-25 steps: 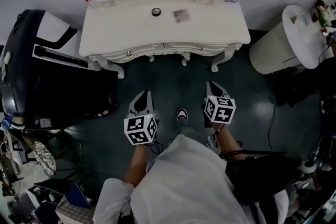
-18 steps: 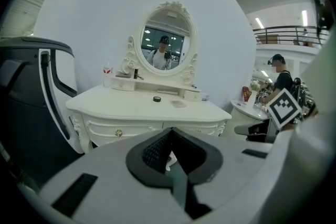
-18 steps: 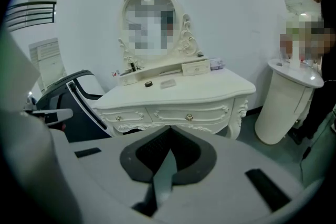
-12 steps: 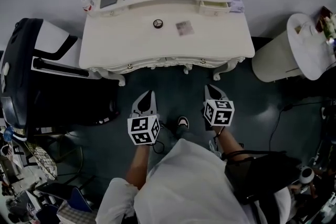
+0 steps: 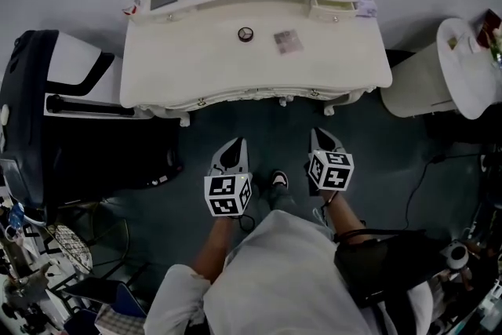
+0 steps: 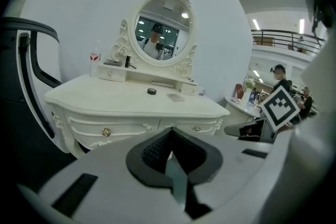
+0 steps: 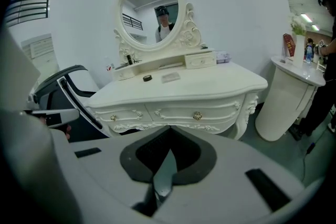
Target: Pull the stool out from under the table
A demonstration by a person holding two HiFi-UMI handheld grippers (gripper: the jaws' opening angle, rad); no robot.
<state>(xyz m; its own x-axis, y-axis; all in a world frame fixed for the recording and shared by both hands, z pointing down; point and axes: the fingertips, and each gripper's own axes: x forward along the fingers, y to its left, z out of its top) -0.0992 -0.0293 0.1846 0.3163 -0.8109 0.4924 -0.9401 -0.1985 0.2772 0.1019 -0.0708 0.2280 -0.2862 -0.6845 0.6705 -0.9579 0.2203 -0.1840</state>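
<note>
- Nothing of the pull is done, as far as the views show. The left gripper (image 5: 234,143) and the right gripper (image 5: 318,134) hang over the dark floor (image 5: 259,121) in front of the table (image 5: 235,63), short of its front edge and touching nothing.
- Both claws are pressed together and empty. The left gripper view and the right gripper view each show the jaws meeting at their tips with nothing between them.
- The stool shows in no view. It is probably tucked into the knee space beneath the tabletop. There the head view is blocked by the top, and the gripper views give only shadow below the drawers (image 7: 197,113).
- Which way the stool points, and how its long axis lies, therefore cannot be told.
- The table's own long axis runs left to right across the head view. Its drawer front faces the person and the mirror (image 6: 164,26) stands at the back.
- The whole job is left: reach low under the front edge, find the stool, take hold of it and draw it out toward the person.
</note>
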